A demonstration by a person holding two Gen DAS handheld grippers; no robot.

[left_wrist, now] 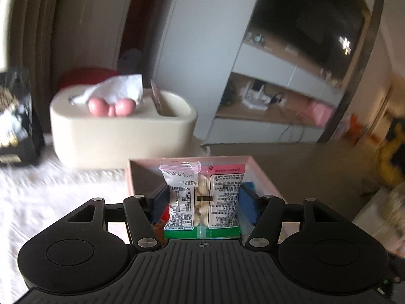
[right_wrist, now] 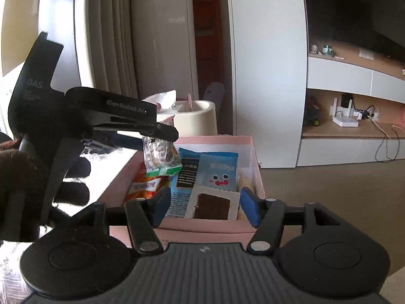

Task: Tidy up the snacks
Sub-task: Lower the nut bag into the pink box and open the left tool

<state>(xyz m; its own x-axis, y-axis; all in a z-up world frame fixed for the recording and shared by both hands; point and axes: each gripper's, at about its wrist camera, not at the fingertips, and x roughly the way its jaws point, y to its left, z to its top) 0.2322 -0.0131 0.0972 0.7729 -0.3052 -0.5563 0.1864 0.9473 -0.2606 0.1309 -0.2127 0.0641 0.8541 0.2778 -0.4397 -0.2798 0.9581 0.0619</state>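
My left gripper (left_wrist: 203, 204) is shut on a nut packet (left_wrist: 202, 197) with a pink top and a green bottom, its blue pads against both sides. The right wrist view shows the same packet (right_wrist: 162, 159) hanging from the left gripper (right_wrist: 158, 141) above the left part of the pink box (right_wrist: 215, 140). In the box lie a brownie packet (right_wrist: 212, 205), a blue monster-face packet (right_wrist: 220, 174) and an orange packet (right_wrist: 144, 187). My right gripper (right_wrist: 205, 207) stands open over the box's near rim. The brownie packet shows between its fingers, not gripped.
A cream tissue box (left_wrist: 121, 131) stands behind the pink box (left_wrist: 253, 167) on a white fluffy cover (left_wrist: 50, 197). A black bag (left_wrist: 15, 126) sits at far left. A dark-gloved hand (right_wrist: 15, 182) holds the left gripper. White cabinets and a shelf with a router (right_wrist: 345, 121) lie to the right.
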